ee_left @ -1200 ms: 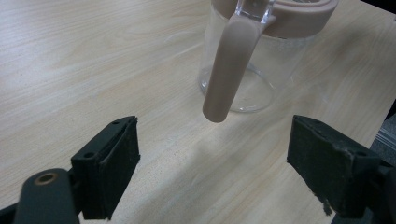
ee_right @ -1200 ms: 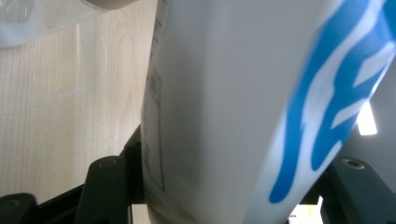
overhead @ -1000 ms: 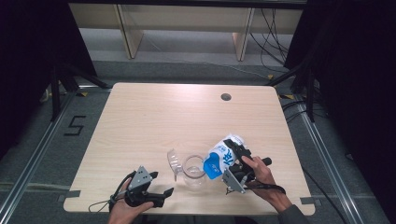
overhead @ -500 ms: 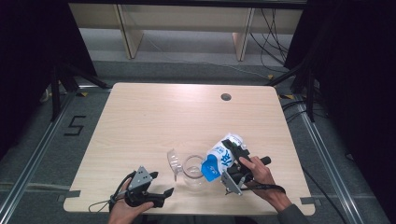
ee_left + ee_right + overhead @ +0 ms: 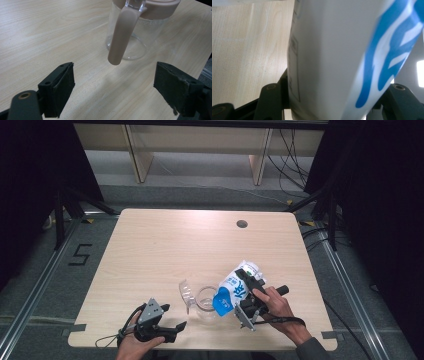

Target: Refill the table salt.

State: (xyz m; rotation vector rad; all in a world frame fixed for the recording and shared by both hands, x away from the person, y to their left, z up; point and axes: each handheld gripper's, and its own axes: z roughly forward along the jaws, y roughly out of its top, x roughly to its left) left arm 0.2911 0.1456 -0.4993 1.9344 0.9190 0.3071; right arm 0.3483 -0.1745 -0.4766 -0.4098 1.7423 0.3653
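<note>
A white carton with blue print [image 5: 235, 287] is tilted over a clear glass pitcher [image 5: 206, 299], its blue top end above the pitcher's mouth. My right gripper [image 5: 247, 292] is shut on the carton, whose white and blue side [image 5: 342, 60] sits between the jaws in the right gripper view. The pitcher [image 5: 132, 30] has a beige rim and a beige handle [image 5: 122, 37] that points toward my left gripper. My left gripper [image 5: 172, 326] rests near the table's front edge, left of the pitcher, open with nothing between its fingers [image 5: 58, 87].
The light wooden table [image 5: 165, 250] has a round cable hole [image 5: 242, 224] at the back right. Metal floor rails run along both sides, and black stands and cables sit beyond the far edge.
</note>
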